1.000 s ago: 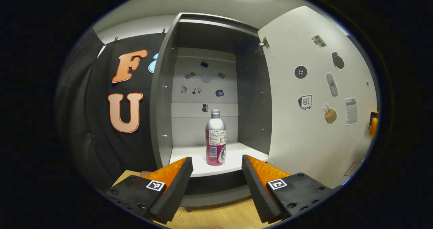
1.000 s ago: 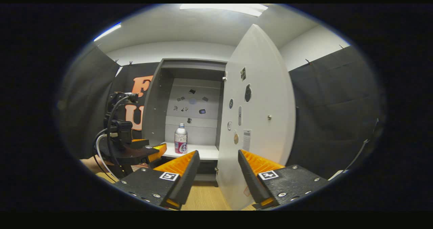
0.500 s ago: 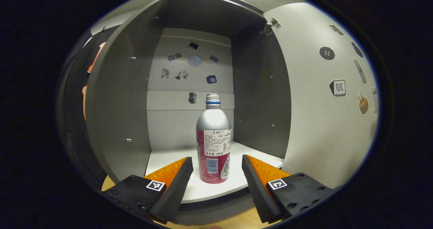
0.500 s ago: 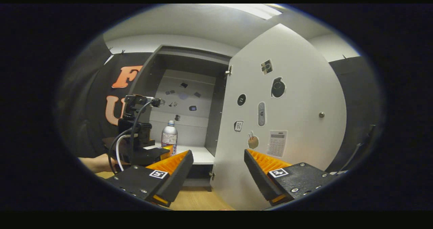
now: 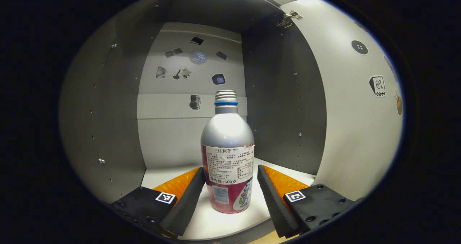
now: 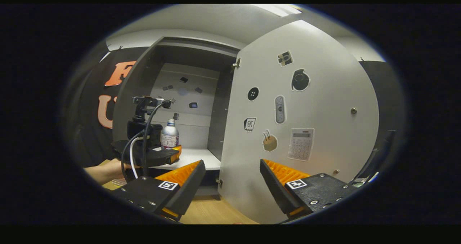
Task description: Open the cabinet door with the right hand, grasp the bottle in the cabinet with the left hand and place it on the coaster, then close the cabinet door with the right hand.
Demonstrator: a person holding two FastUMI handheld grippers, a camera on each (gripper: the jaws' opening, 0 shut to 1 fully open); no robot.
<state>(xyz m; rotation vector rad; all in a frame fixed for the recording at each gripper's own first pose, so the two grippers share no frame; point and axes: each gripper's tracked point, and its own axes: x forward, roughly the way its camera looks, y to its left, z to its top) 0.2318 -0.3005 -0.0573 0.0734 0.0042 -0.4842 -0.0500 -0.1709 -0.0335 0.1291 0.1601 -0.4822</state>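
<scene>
Since a second ago I have pushed my left gripper (image 5: 230, 193) into the cabinet (image 5: 108, 103), and its spread fingers now flank the bottle (image 5: 227, 157) without pressing it. That silver bottle stands upright near the front edge of the white shelf (image 5: 158, 173). My right gripper (image 6: 232, 181) hangs released beside the open cabinet door (image 6: 324, 103).

Black tool (image 5: 230, 197) bodies, orange ribbed fingers (image 5: 182, 179), square tag markers, screws.
</scene>
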